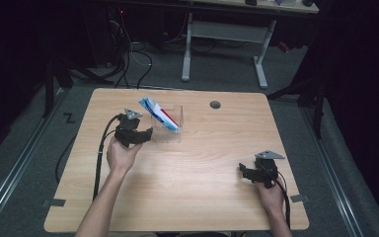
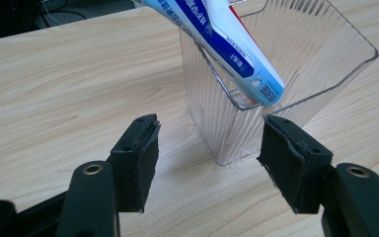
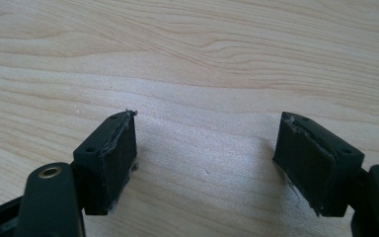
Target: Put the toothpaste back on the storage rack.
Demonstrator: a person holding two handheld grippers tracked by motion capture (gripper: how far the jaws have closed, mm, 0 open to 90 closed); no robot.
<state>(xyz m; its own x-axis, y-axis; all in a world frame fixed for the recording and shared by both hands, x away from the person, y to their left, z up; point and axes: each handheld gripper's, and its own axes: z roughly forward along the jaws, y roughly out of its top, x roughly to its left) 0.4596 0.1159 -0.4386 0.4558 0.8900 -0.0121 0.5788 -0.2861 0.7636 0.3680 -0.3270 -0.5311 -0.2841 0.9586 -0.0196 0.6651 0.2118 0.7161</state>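
toothpaste tube (image 1: pixel 159 112) leans tilted inside a clear ribbed container (image 1: pixel 169 129) that stands upright on the far left part of the wooden desk (image 1: pixel 197 168). its upper end sticks out over the container's left rim, while its lower end sits down inside. the tube is white and light blue with a dark blue band and a red stripe. in the left gripper view the toothpaste tube (image 2: pixel 227 47) crosses the container's open top slantwise, its crimped end with a small printed code resting against the near rim of the clear ribbed container (image 2: pixel 237 128).

left gripper (image 1: pixel 147 134) sits just beside the container on its left side, held in the person's left hand (image 1: pixel 122 154), with a black cable trailing back along the forearm. its jaws are released and stand apart, with the near corner of the container in front of the gap between them; the pads do not press on anything, and the container stays just beyond their tips.

right gripper (image 1: pixel 243 171) is well apart from the container, near the right front of the desk, held in the person's right hand (image 1: pixel 269 193). in the right gripper view its jaws are spread wide with bare wood between them.

a small grey round cap (image 1: pixel 215 104) is set in the desk near the far edge, to the right of the container.
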